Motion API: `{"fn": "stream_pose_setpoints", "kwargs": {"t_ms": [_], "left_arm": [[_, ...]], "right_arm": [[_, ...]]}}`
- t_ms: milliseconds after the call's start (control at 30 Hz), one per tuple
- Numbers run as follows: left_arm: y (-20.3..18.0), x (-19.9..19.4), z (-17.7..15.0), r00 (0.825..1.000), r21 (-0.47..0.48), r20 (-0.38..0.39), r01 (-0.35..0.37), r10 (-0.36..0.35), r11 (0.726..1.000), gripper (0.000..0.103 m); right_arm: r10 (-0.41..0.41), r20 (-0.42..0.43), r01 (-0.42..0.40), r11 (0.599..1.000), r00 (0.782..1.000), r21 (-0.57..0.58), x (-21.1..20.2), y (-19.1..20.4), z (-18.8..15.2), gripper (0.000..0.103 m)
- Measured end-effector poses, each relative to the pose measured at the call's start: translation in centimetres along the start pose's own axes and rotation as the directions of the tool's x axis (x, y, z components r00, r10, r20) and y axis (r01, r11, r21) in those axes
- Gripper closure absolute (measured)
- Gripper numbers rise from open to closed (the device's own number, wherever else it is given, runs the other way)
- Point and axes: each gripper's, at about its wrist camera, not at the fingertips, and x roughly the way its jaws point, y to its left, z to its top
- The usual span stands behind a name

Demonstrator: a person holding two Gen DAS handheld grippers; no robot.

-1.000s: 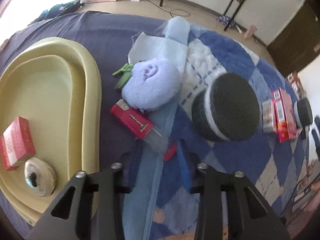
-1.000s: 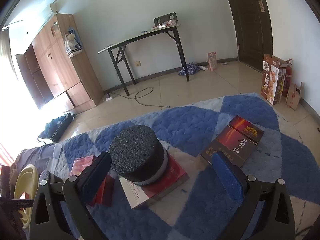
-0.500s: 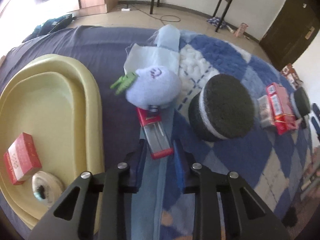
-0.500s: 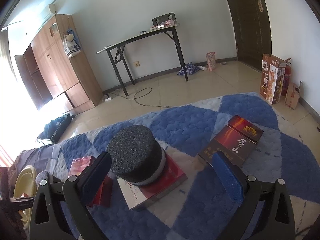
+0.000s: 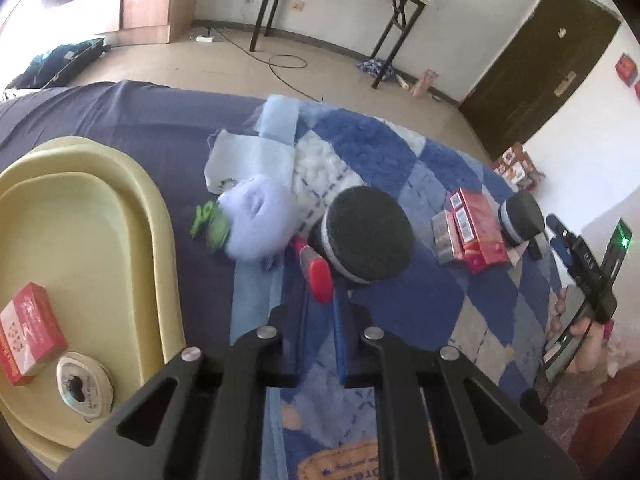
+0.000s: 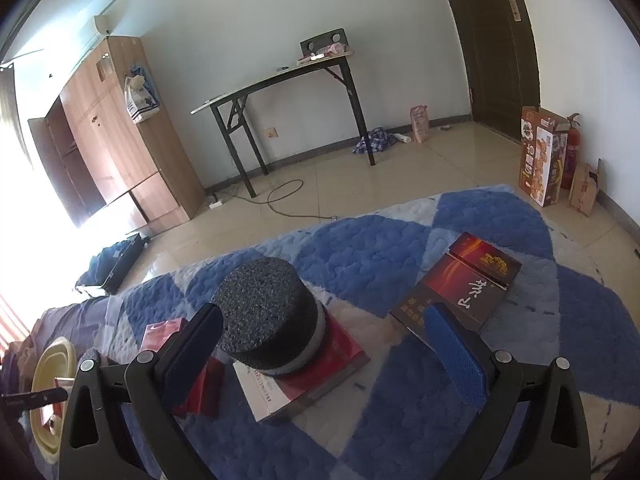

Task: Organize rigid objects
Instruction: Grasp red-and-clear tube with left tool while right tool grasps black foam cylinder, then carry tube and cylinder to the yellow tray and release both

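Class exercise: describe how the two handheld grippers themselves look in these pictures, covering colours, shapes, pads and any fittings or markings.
Both are black angular frames with triangular cut-outs and round silver bolt heads. The left gripper has two narrow fingers with thin blue pads. The right gripper carries longer, rounded pads of textured blue. In the left wrist view its body bears a green light. No cables or sleeves are visible.

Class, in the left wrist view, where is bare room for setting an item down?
Free: the far half of the yellow basin, beyond the red box and tape roll. Crowded: around the black sponge and plush toy.
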Motion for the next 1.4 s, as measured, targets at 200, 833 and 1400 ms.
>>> {"fn": "stream_pose_setpoints", "kwargs": {"t_ms": [200, 833, 1400], "left_arm": [[0.7, 2.3, -0.4, 0.997, -0.021, -0.064, -0.047, 0.045, 0.999, 0.091], [-0.9, 5.5, -1.4, 0.987, 0.092, -0.096, -0.12, 0.129, 0.988, 0.092], [6.5, -8.7, -1.1, 0.938, -0.134, 0.177, -0.277, 0.298, 0.952, 0.092]], "right_arm": [[0.001, -0.014, -0.001, 1.0, 1.0, -0.009, 0.4, 0.5, -0.1, 0.0], [0.012, 0.027, -0.009, 0.994, 1.0, -0.111, 1.2, 2.5, -0.6, 0.0], [0.058, 0.12, -0.01, 0.931, 0.991, -0.365, 1.4, 7.3, -1.1, 0.035]]}}
